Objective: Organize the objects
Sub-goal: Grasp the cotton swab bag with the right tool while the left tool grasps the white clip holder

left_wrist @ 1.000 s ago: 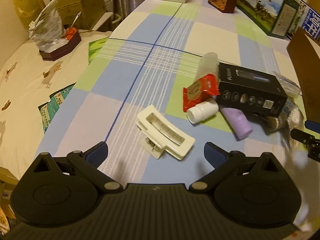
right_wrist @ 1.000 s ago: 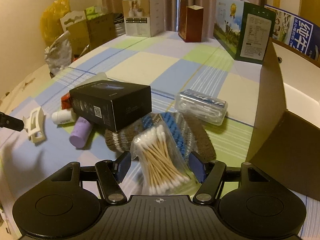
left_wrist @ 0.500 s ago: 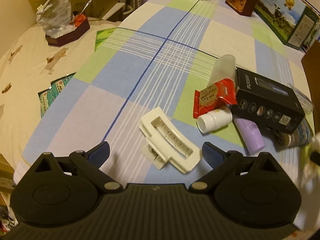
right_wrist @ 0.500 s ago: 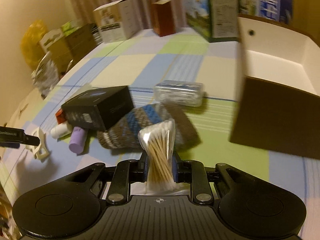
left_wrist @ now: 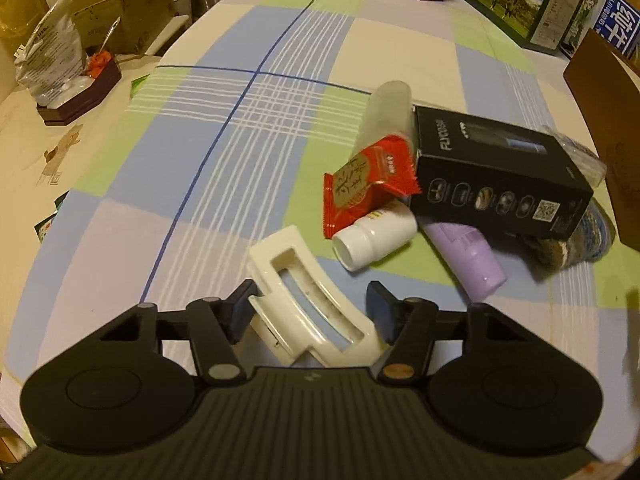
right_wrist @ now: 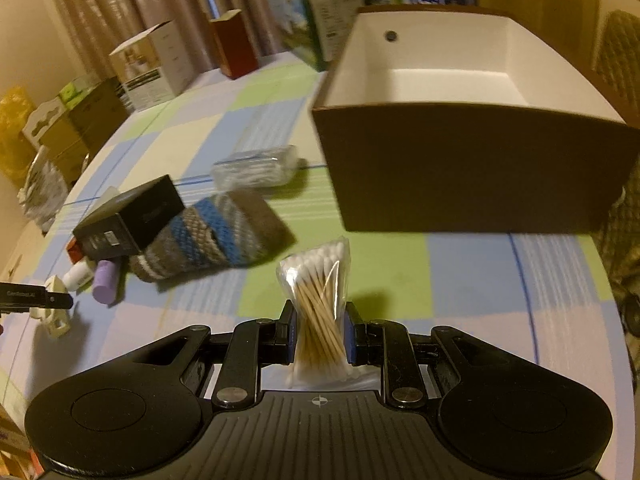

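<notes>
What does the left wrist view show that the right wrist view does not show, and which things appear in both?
Only the left wrist view shows the red foil snack packet and the left gripper closing around the white plastic clip. Only the right wrist view shows the white inside of the brown cardboard box and the right gripper shut on the clear bag of cotton swabs. Both show the black carton, the lilac bottle and the checked tablecloth.

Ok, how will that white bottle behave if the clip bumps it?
The white bottle lies on its side, so it would probably roll. It looks small and plastic, likely light. The red packet leans on it and may slip off.
</notes>
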`<state>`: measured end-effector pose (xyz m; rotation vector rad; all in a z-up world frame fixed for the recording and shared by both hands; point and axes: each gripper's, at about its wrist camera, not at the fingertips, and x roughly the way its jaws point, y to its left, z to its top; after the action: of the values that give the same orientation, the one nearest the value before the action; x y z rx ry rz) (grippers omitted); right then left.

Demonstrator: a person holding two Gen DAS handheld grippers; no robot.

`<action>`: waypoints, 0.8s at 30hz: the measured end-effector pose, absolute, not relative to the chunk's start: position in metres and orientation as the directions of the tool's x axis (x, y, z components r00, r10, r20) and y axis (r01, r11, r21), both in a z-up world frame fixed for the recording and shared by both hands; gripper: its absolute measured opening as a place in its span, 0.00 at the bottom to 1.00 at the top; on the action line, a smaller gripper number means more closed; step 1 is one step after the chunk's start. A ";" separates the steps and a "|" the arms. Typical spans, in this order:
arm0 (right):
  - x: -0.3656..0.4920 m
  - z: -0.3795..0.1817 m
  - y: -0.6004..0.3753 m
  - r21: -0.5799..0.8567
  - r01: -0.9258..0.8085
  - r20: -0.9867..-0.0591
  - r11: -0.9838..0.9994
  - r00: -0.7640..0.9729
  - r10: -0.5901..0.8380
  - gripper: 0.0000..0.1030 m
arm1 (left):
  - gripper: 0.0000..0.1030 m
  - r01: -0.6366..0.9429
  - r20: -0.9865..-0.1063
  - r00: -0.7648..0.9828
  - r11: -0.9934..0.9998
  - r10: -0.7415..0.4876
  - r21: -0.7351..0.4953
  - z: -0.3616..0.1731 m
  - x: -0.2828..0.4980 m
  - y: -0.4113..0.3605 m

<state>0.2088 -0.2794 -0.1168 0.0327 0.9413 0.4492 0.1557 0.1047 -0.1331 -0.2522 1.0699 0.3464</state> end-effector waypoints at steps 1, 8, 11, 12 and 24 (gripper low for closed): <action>0.208 -0.117 -0.282 0.219 -0.352 -0.774 0.910 0.505 0.382 0.19 | 0.54 -0.408 -0.890 0.426 0.912 0.159 -0.032 -0.134 0.156 0.108; 0.205 -0.115 -0.288 0.217 -0.349 -0.776 0.912 0.504 0.378 0.19 | 0.42 -0.380 -0.896 0.415 0.925 0.162 -0.009 -0.132 0.158 0.106; 0.203 -0.113 -0.289 0.223 -0.351 -0.775 0.909 0.502 0.384 0.19 | 0.40 -0.372 -0.895 0.421 0.928 0.147 -0.023 -0.133 0.149 0.101; 0.203 -0.112 -0.289 0.225 -0.351 -0.775 0.909 0.501 0.385 0.19 | 0.39 -0.367 -0.895 0.422 0.930 0.143 -0.024 -0.132 0.145 0.100; 0.200 -0.086 -0.302 0.245 -0.369 -0.738 0.897 0.529 0.419 0.19 | 0.31 -0.288 -0.869 0.481 0.957 0.118 -0.030 -0.100 0.117 0.078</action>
<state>0.1997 -0.3020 -0.0861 0.0609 0.8969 0.4711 0.1170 0.0775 -0.1003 -0.1804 1.0415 0.2491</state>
